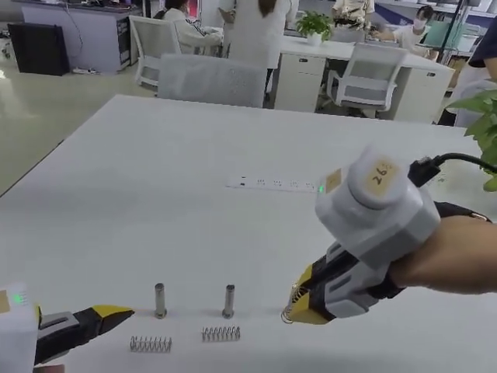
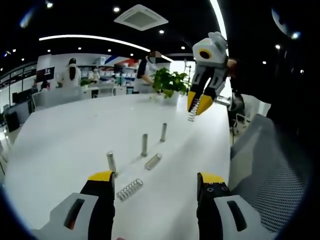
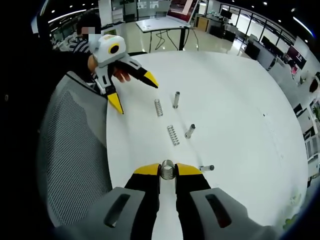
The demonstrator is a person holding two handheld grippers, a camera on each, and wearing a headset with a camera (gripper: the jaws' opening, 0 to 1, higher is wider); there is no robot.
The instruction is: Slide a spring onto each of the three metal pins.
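Pinching a small coiled steel spring (image 3: 167,171), the right tool (image 1: 301,305) hangs beside a grey metal pin (image 3: 206,168). Left tool (image 2: 156,177) released above the white surface (image 1: 194,171); office desks (image 1: 318,51) behind.

Open across the white table (image 1: 155,171) to the power strip (image 1: 276,185). Near the front: upright left pin (image 1: 160,301) and middle pin (image 1: 228,301), gap between; left spring (image 1: 151,343) and right spring (image 1: 221,333) flat just before them; right gripper (image 1: 297,299), clamping a third spring (image 3: 167,170), beside middle pin.
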